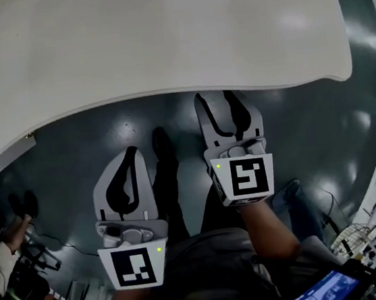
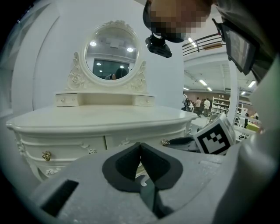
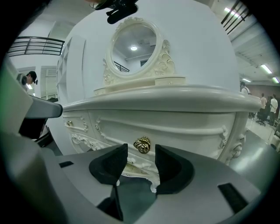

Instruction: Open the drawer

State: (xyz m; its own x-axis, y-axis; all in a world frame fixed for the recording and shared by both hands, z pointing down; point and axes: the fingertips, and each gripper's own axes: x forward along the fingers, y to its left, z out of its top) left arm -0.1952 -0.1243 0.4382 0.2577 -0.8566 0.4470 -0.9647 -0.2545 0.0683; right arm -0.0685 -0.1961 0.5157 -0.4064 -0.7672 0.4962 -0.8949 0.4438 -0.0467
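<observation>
White ornate dressing table (image 1: 161, 40) fills top of head view; both grippers sit below its front edge, over dark glossy floor (image 1: 321, 129). R side: right gripper (image 3: 141, 153) has jaws spread, nothing pinched. In right gripper view the drawer (image 3: 183, 131), carved white front w/ raised moulding, sits straight ahead and looks flush w/ the table front, i.e. closed. Its gold knob (image 3: 142, 145) lines up w/ the gap between the two black pads (image 3: 111, 164), just above the tips; pads not on it. Head view: right gripper (image 1: 217, 98) is further fwd than the left one, tips close under the table edge. L side: left gripper (image 2: 140, 146) has jaws pressed together at the tips, nothing between them; in head view it (image 1: 130, 153) hangs back from the table, over bare floor. Oval mirror (image 2: 111, 54) in scrolled frame stands at rear of tabletop, small drawers either side. From left gripper view, marker cube (image 2: 214, 138) of right gripper shows at right, near table front.
</observation>
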